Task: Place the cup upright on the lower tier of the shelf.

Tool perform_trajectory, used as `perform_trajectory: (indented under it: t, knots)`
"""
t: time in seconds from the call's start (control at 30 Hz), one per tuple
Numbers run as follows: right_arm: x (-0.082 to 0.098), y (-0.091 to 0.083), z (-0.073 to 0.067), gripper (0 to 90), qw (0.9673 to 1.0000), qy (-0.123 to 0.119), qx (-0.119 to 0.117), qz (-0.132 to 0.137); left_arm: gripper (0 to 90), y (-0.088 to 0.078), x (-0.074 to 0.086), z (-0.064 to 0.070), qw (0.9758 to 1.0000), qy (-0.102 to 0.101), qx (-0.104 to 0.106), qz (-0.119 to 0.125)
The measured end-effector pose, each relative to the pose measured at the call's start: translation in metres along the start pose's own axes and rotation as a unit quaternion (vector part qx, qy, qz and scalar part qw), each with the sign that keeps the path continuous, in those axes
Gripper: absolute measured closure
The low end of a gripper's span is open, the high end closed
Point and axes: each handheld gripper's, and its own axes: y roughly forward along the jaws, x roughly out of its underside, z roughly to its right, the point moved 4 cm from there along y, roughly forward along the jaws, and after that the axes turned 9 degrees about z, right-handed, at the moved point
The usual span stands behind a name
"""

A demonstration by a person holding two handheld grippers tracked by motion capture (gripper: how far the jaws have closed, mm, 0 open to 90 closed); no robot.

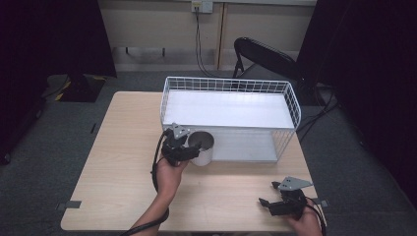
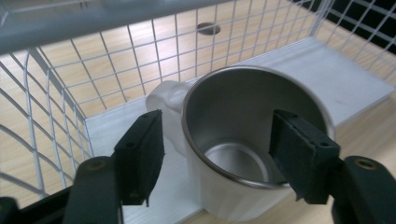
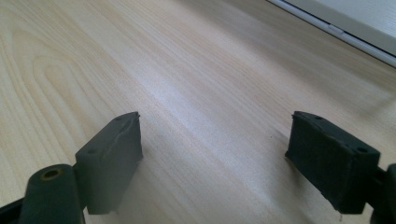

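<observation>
While right hand-held gripper [image 1: 268,204] idles agape, left hand-held gripper [image 2: 217,154] straddles mug [image 2: 243,154]

My left claw [image 2: 217,154] carried matt black jaws. Between those jaws the mug [image 2: 247,154] was brushed silver inside, with a white outer wall and a pale, frosted white handle. Beyond the claw, the wire rack [image 1: 231,86] was white throughout, its mesh a regular square grid, with flat white shelves. Under both claws the table [image 1: 118,162] was light beige wood with a flowing grain pattern. My right claw [image 3: 229,163] was likewise black, topped by a grey plate. Past the table, the floor [image 1: 49,147] was dark grey carpet.
</observation>
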Motion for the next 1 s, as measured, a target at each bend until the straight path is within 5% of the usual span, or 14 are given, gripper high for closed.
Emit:
perform_trajectory:
  t: [0.1, 0.5, 1.0]
  knots:
    - [0.0, 0.0, 0.0, 16.9, 1.0, 0.0, 0.0, 0.0, 29.7, -0.008, 0.001, 0.003, 0.9998, 0.001, 0.021, -0.003]
    - [0.0, 0.0, 0.0, 16.9, 1.0, 0.0, 0.0, 0.0, 19.9, -0.026, 0.005, 0.008, 0.9988, 0.013, 0.047, 0.005]
    - [0.0, 0.0, 0.0, 16.9, 1.0, 0.0, 0.0, -0.001, 19.2, -0.013, 0.031, 0.017, 0.9985, 0.031, 0.032, -0.031]
